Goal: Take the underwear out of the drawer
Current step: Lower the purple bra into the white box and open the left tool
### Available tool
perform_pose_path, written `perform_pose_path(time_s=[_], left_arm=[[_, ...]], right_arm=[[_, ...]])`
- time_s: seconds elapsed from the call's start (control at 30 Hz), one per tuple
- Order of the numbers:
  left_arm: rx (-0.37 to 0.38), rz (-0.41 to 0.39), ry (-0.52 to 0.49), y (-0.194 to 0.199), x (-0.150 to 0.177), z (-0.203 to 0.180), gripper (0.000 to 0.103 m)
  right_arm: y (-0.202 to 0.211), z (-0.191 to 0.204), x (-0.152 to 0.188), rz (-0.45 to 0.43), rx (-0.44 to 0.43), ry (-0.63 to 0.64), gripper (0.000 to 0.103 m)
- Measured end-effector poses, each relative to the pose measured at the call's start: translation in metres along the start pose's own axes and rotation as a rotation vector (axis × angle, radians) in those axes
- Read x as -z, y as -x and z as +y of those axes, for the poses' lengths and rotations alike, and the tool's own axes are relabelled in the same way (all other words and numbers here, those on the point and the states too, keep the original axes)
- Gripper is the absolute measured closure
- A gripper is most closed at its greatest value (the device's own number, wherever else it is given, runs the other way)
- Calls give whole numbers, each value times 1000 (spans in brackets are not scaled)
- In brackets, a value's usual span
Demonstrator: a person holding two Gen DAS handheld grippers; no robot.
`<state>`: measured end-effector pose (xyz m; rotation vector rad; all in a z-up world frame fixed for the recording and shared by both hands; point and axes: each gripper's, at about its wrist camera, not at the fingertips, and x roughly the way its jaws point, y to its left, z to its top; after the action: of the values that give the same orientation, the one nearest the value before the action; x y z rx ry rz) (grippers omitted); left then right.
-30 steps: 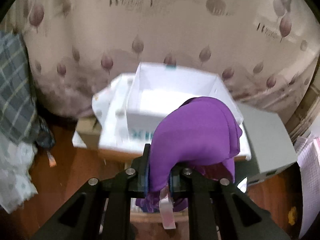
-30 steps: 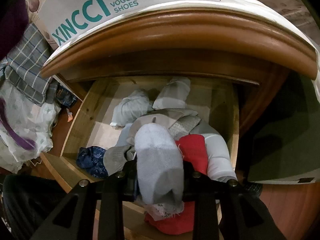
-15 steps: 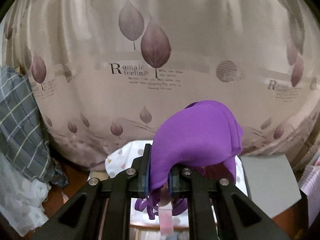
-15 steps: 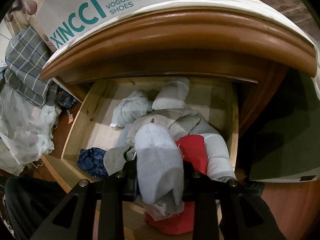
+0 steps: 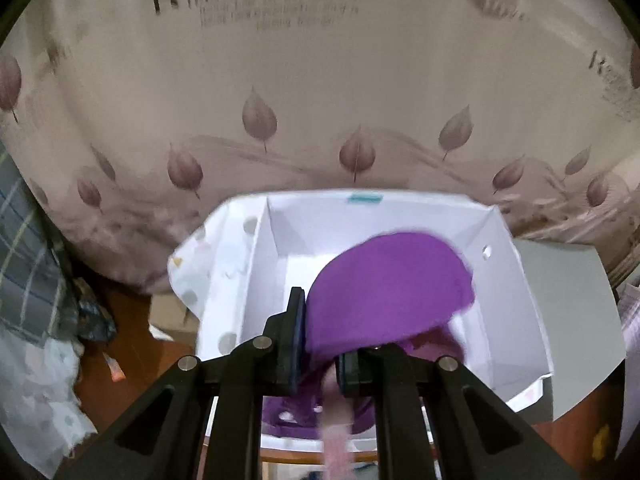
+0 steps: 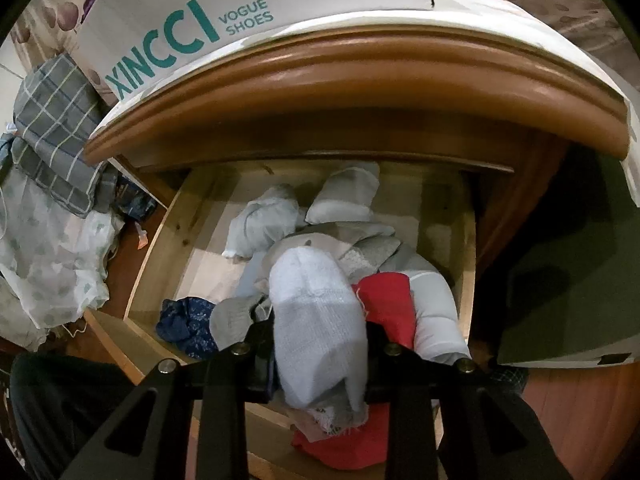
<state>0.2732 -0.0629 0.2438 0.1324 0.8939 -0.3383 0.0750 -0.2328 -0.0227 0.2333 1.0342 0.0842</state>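
My left gripper [image 5: 320, 344] is shut on purple underwear [image 5: 392, 292] and holds it over the open white shoe box [image 5: 260, 264] on top of the cabinet. My right gripper [image 6: 320, 340] is shut on a white-and-grey knit garment [image 6: 316, 320] and holds it just above the front of the open wooden drawer [image 6: 160, 264]. The drawer holds several rolled garments: white rolls [image 6: 348, 196] at the back, a red piece [image 6: 388, 304] and a dark blue piece [image 6: 184, 320] near the front.
A leaf-print curtain [image 5: 320, 100] hangs behind the box. The shoe box's printed side [image 6: 188, 28] and the cabinet's rounded wooden top edge [image 6: 360, 80] overhang the drawer. Plaid and white cloth [image 6: 52, 152] is piled at left. A grey box [image 6: 568, 280] stands at right.
My left gripper has tilted back down from the curtain and moved closer over the shoe box with the purple underwear. My right gripper and its knit garment have stayed put.
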Motion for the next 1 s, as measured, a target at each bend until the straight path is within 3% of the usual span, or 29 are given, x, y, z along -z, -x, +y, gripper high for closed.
perform_pose_path(time_s=[0.23, 0.4, 0.6, 1.0], left_arm=[[-37, 75, 16, -44, 27, 9, 92], [-39, 68, 21, -45, 31, 12, 90], [12, 83, 64, -43, 35, 18, 73], [67, 4, -1, -5, 44, 12, 28]], right_arm=[[0, 1, -1, -4, 2, -3, 75], [-2, 1, -1, -1, 5, 0, 75], [-2, 1, -2, 2, 10, -1, 75], [-5, 2, -1, -7, 28, 6, 75]])
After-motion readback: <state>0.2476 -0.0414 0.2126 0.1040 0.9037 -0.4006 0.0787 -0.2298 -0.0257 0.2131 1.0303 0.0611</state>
